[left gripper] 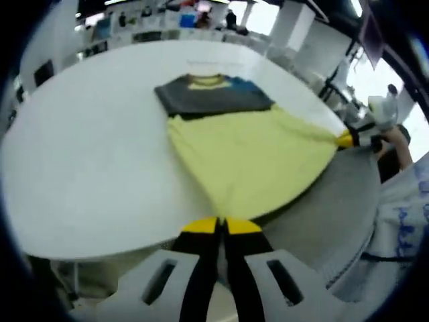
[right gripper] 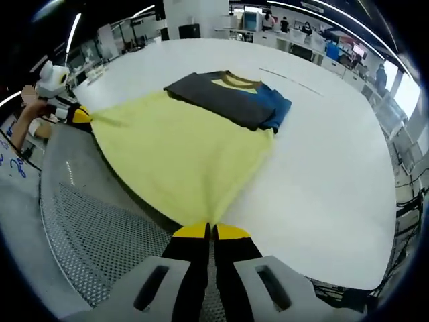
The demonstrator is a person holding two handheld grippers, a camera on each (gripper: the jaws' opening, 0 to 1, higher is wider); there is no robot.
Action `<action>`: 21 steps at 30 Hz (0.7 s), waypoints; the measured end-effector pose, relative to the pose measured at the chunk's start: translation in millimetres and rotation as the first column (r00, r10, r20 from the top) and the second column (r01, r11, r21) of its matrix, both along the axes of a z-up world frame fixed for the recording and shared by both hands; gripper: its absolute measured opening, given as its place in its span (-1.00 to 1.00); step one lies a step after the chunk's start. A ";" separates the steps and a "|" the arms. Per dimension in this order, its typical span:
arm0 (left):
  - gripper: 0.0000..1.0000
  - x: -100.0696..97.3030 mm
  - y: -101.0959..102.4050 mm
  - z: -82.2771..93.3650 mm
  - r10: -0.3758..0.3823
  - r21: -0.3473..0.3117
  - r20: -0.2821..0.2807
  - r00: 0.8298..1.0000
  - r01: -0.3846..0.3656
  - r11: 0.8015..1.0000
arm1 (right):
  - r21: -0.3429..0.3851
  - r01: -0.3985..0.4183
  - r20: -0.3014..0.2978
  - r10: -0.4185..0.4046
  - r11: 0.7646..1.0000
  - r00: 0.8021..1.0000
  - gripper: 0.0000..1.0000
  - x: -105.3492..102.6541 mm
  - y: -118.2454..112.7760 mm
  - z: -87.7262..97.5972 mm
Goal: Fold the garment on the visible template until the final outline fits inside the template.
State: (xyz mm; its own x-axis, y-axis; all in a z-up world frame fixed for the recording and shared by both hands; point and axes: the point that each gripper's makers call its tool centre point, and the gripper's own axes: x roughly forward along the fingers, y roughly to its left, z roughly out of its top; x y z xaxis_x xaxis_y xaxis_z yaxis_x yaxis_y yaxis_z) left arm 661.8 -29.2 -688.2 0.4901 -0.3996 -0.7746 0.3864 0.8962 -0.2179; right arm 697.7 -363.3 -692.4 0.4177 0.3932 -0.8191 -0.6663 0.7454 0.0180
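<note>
Yellow hem: garment (left gripper: 248, 157) pulled taut off white tabletop (left gripper: 94, 168).
Left gripper (left gripper: 221, 227): fingers closed, hem corner pinched.
Right gripper (right gripper: 211, 232): fingers closed, other corner pinched.

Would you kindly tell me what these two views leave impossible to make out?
- Template outline: garment covers the table in both views; no outline discernible.
- Garment's underside: hidden by its own cloth.
- Left gripper and right gripper bodies: cut off by each view's bottom edge.
</note>
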 end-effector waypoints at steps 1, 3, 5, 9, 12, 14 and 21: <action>-1.00 -0.3 0.4 3.4 -0.002 0.004 0.006 1.000 0.002 1.000 | 0.000 0.001 0.006 -0.001 1.000 1.000 -0.95 -0.4 0.6 3.5; -1.00 -0.5 1.1 12.4 -0.004 0.002 0.018 1.000 0.004 1.000 | -0.005 0.002 0.022 -0.002 1.000 1.000 -0.95 -0.8 0.8 11.1; -1.00 -0.8 0.8 20.3 -0.014 0.001 0.031 0.999 0.014 1.000 | -0.008 0.002 0.036 -0.002 1.000 0.999 -0.95 -1.5 1.4 18.3; -1.00 -2.7 3.1 30.9 -0.026 0.010 0.041 0.999 0.026 1.000 | -0.034 -0.006 0.058 0.008 0.999 0.998 -0.95 -1.6 -2.1 27.0; -1.00 -4.3 4.0 41.3 -0.028 0.014 0.071 0.997 0.027 1.000 | -0.019 -0.002 0.087 0.003 1.000 0.996 -0.95 -2.1 -0.5 41.0; -1.00 -5.6 4.0 48.6 -0.026 0.011 0.085 0.996 0.025 1.000 | -0.009 -0.003 0.108 0.004 1.000 0.994 -0.95 -2.3 0.1 51.6; -1.00 -7.8 2.4 80.1 -0.033 0.011 0.156 0.987 0.031 0.999 | 0.002 -0.012 0.182 0.011 1.000 0.983 -0.95 1.3 2.9 83.3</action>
State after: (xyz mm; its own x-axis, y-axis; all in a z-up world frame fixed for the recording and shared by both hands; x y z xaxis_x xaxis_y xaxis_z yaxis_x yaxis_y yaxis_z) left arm 654.0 -26.8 -608.1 0.5924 -0.4110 -0.6929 0.4436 0.8844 -0.1453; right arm 699.0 -360.4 -609.2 0.5555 0.4013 -0.7283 -0.6670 0.7380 -0.1020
